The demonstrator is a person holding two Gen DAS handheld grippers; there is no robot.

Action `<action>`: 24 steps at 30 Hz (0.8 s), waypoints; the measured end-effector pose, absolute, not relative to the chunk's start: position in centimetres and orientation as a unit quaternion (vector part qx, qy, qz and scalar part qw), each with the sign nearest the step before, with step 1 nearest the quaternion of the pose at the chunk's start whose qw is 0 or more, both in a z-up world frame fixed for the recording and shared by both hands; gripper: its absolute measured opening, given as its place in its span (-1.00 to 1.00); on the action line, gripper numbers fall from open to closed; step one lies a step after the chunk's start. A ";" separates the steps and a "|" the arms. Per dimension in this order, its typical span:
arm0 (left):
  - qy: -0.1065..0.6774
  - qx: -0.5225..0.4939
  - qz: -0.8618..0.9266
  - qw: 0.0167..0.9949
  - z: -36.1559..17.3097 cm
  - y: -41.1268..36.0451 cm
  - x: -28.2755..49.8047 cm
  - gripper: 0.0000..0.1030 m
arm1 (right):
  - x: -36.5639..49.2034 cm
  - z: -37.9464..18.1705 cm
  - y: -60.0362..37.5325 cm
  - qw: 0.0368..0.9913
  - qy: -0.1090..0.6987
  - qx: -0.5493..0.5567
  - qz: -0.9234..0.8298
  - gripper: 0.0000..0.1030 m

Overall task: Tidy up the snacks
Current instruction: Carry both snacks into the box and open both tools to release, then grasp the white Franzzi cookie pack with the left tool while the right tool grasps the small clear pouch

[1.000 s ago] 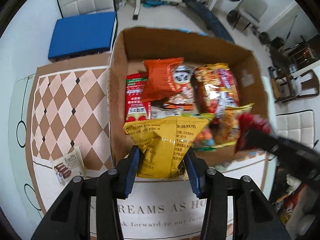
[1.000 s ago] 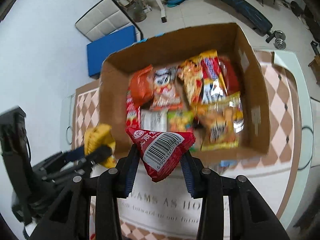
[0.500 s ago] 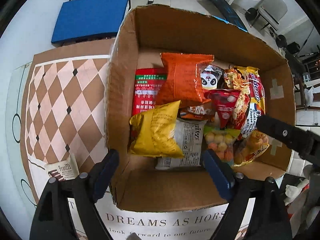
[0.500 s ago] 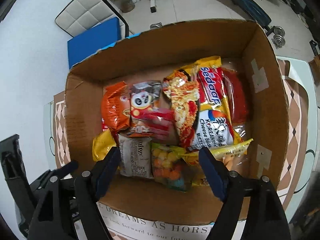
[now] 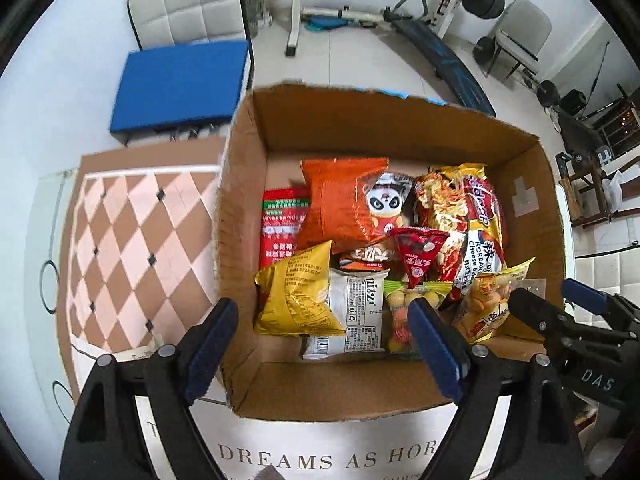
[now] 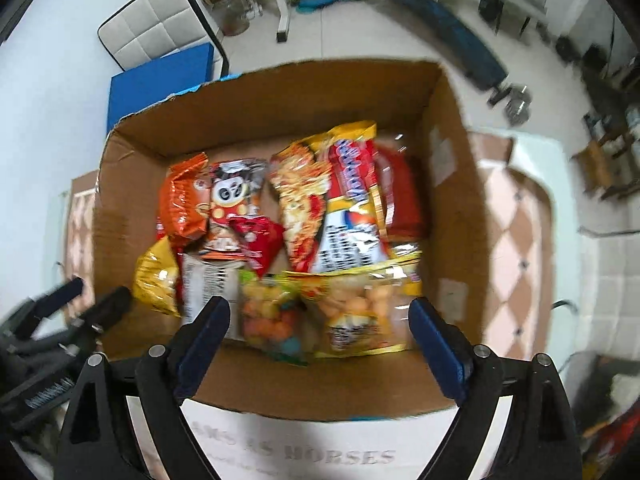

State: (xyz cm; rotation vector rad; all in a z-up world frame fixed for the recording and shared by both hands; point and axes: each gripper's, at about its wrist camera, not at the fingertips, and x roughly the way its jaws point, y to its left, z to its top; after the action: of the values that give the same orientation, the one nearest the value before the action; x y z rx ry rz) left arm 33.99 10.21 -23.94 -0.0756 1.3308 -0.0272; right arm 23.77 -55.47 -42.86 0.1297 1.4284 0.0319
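Observation:
A cardboard box [image 5: 376, 392] [image 6: 288, 384] holds several snack packs. A yellow bag [image 5: 298, 294] [image 6: 156, 280] lies at its near left. A red triangular pack [image 5: 418, 254] [image 6: 256, 240] lies in the middle, beside an orange bag [image 5: 340, 200] and a Sedaap noodle pack [image 5: 472, 216]. My left gripper [image 5: 324, 344] is open and empty above the box's near edge. My right gripper [image 6: 320, 344] is open and empty above the near edge too; it also shows at the right of the left wrist view [image 5: 560, 312].
The box stands on a checkered mat [image 5: 136, 240] with printed text at the front. A small snack pack [image 5: 140, 354] lies on the mat left of the box. A blue cushion [image 5: 180, 84], a white chair [image 5: 188, 12] and gym gear [image 5: 432, 40] stand behind.
Both grippers opened and let go: the yellow bag and the red triangular pack now lie in the box. Both grippers have since pulled back a little from the box.

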 end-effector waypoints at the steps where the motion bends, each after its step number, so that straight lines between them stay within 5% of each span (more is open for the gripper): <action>1: 0.611 -0.035 -0.013 0.791 -23.5 10.1 33.7 0.68 | 23.4 -42.5 -55.5 0.759 0.649 0.054 0.010 0.82; 24: 0.514 -0.020 -0.005 0.857 -16.4 7.8 23.9 0.68 | 12.1 -34.5 -57.2 0.814 0.574 0.084 0.004 0.88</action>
State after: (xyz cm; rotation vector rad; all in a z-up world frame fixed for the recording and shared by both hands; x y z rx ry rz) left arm 23.85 7.84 -16.44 -0.0422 1.0806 -0.0097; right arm 12.11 -57.16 -34.51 0.1791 1.2257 0.0079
